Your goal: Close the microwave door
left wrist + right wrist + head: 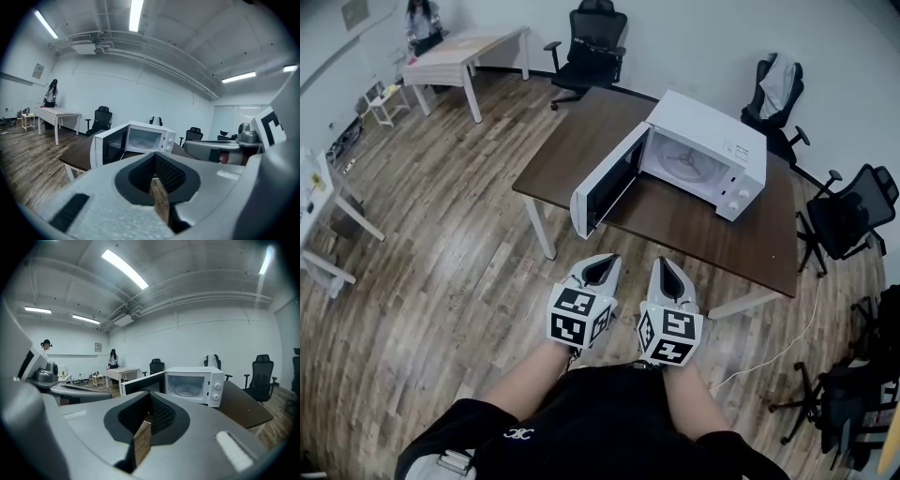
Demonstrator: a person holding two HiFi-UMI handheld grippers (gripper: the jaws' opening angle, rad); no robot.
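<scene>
The microwave (712,159) stands on the dark brown worktop (572,141), near its middle, with its control panel and two knobs on the right of its front. Its door (605,183) hangs wide open, swung out on the left-side hinge so that it juts toward the worktop's near edge. Through the opening you see the white cavity, and in it the round glass turntable (686,161) lying flat on the cavity floor.

You hold your left hand-held gripper (607,262) and your right hand-held gripper (662,265) side by side over the wooden floor (441,281), just short of the worktop's near edge and well apart from the door. Both point toward the microwave, tilted slightly down. The left one's jaws are brought together with nothing between them. The right one's jaws are likewise closed on nothing. Neither touches the door or the worktop.

Black office chairs (591,47) stand behind the worktop.
</scene>
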